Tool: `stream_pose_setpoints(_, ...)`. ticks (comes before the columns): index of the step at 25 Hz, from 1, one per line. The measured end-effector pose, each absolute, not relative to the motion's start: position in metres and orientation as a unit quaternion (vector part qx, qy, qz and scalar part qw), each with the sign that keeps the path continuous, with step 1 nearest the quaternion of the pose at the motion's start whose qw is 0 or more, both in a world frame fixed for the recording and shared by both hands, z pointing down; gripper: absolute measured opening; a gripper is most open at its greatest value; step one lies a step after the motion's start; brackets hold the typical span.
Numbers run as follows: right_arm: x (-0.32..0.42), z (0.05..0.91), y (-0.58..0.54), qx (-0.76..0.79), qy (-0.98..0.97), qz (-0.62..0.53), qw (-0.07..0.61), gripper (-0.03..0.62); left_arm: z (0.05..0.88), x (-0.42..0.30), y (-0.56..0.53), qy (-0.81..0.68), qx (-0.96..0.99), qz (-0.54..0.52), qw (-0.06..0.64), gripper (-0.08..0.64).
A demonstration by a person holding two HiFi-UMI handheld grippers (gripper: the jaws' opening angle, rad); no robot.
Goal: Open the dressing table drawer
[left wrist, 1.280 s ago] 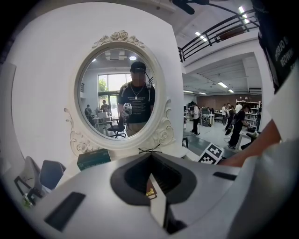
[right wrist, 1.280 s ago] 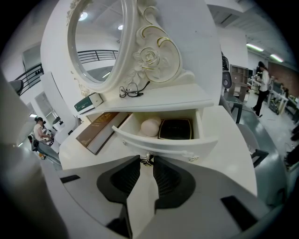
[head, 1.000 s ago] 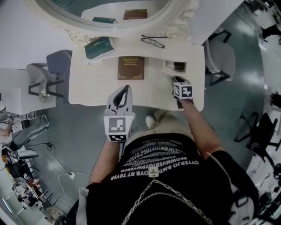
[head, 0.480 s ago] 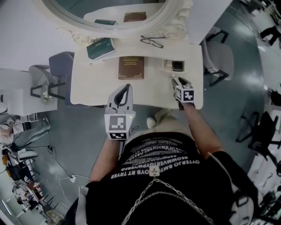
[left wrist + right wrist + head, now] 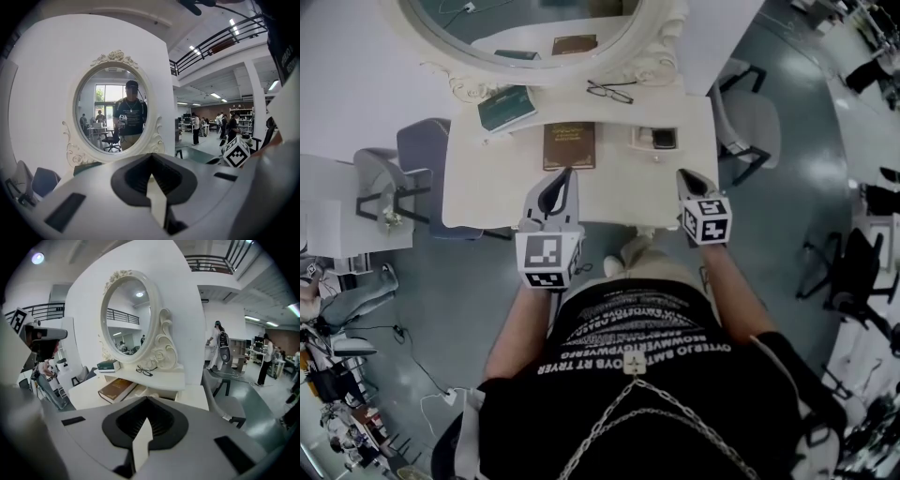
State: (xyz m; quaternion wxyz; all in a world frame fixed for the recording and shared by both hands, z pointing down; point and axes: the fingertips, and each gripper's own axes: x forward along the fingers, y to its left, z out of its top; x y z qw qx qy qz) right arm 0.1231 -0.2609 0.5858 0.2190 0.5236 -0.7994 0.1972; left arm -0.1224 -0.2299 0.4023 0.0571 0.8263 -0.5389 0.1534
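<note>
Cream drawer (image 5: 639, 141) looks light, stiff, already slid out; take its front lip. Pressed together, empty: left tool (image 5: 564, 178), right tool (image 5: 685, 177).

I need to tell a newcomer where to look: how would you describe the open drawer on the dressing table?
Start at the white dressing table with the big oval mirror. Right of the brown book, in front of the glasses on the raised shelf, a small drawer stands pulled out. It alone is open, with a dark flat object inside.
</note>
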Motion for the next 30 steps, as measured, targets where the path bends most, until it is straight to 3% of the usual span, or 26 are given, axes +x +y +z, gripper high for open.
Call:
stream_pose_setpoints(14,0.098,0.438,-0.204,0.514,-0.839,0.104,0.144,0.002,0.370,-0.134,-0.198,-0.536,0.837,0.105,0.047,0.003)
stream_pose_setpoints(30,0.125,0.399,-0.183,0.506,-0.846,0.061,0.158,0.002,0.380,-0.102,-0.186,-0.518,0.846,0.108,0.069,0.003)
